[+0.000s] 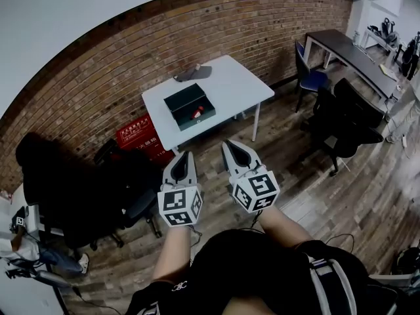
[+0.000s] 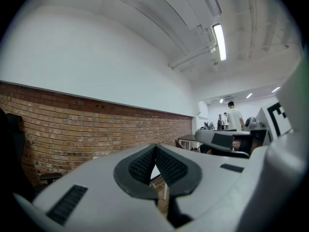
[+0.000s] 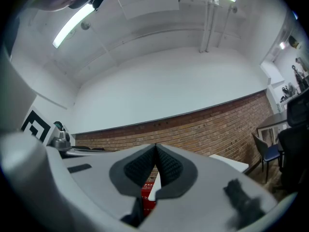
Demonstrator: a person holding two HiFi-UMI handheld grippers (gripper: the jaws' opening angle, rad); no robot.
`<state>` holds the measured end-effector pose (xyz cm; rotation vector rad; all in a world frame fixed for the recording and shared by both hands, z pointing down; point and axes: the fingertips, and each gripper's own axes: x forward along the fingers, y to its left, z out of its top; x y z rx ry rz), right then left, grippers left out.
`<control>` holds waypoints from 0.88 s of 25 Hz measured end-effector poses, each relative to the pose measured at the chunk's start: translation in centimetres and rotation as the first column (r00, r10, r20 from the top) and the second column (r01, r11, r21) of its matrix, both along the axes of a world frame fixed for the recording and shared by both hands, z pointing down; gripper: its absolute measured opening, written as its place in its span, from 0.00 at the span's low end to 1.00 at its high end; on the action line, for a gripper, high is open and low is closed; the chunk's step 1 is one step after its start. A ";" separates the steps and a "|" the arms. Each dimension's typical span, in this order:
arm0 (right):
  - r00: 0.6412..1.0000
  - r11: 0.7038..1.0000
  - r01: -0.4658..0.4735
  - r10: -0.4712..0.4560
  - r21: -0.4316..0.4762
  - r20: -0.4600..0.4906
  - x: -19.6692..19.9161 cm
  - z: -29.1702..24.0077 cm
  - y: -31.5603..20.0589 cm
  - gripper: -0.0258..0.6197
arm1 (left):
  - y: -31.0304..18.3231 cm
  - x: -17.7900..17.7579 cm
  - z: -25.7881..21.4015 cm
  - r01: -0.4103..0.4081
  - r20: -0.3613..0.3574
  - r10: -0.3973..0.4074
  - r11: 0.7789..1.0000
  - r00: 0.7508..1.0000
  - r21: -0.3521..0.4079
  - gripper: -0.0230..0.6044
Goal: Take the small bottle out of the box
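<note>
Standing well apart from the table, the left gripper and right gripper point toward it. The box lies open there, with the bottle inside, untouched.

Left gripper view: jaws together, nothing between.

Right gripper view: jaws likewise together, empty.

Judgement: nothing done yet; approach, grasp and lift-out all remain.

A red rectangular cardboard box under the white table bears a line of white Chinese characters, too small to read surely; the first may be 火. The marker cube of the left gripper and that of the right gripper carry black-and-white square code patterns, not letters.
</note>
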<state>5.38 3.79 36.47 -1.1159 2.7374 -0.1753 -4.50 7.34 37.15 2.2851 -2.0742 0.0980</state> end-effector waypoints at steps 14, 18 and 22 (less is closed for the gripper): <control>1.000 1.000 0.012 -0.012 -0.018 0.008 4.4 2.0 -3.6 0.09 | -2.7 3.4 3.0 0.012 -0.001 -0.012 0.999 1.000 -0.045 0.05; 1.000 1.000 0.006 -0.006 -0.011 -0.003 3.8 2.3 -4.8 0.09 | -4.2 2.9 3.5 0.004 -0.004 -0.004 0.999 1.000 -0.036 0.05; 1.000 1.000 -0.005 0.005 -0.005 -0.016 3.4 2.3 -6.3 0.09 | -6.1 2.4 3.4 -0.004 -0.014 0.004 1.000 1.000 -0.030 0.05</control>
